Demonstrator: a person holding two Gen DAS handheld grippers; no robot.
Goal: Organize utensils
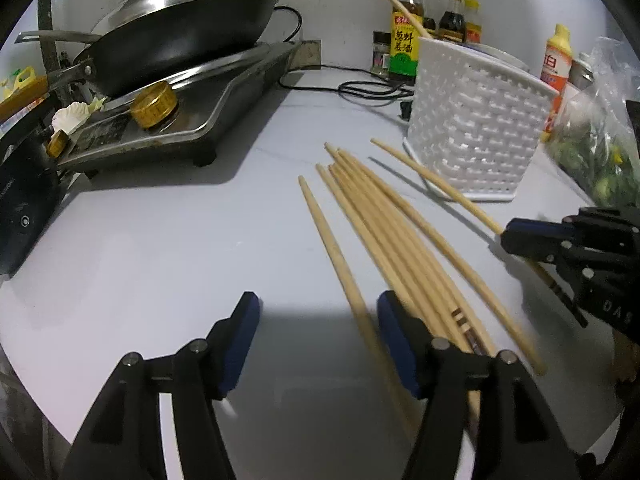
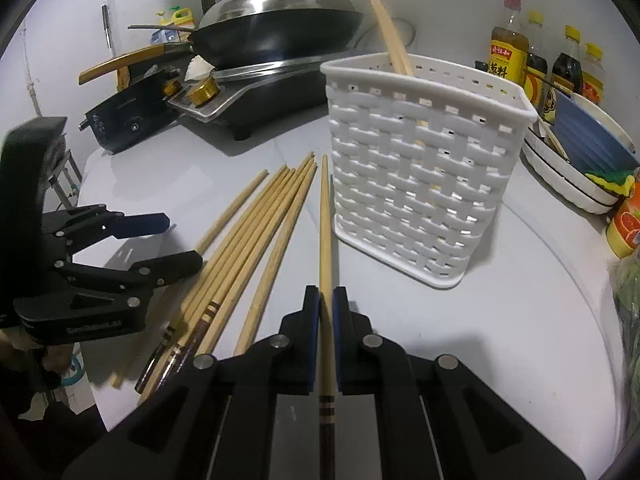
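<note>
Kitchen clutter lines the back of a pale grey table (image 2: pixel 500 320): a lidded black wok on a steel stove (image 2: pixel 276 36), sauce bottles (image 2: pixel 540 64), stacked dishes.

Near its middle stands a white woven-pattern plastic utensil basket (image 2: pixel 420 168) with two wooden chopsticks (image 2: pixel 390 40) already leaning out of it. The right gripper (image 2: pixel 326 300) has its fingers pinched on one light wooden chopstick with a dark banded end (image 2: pixel 325 240), tip pointing toward the basket's near left corner.

A loose bundle of matching chopsticks (image 1: pixel 392 232) lies on the table just left of it. The left gripper (image 1: pixel 316 320) hovers low over the bundle's thick ends, fingers spread, one chopstick between them.

This looks like the carrying step. Next the held chopstick needs lifting, tilting upright and lowering over the basket rim.
</note>
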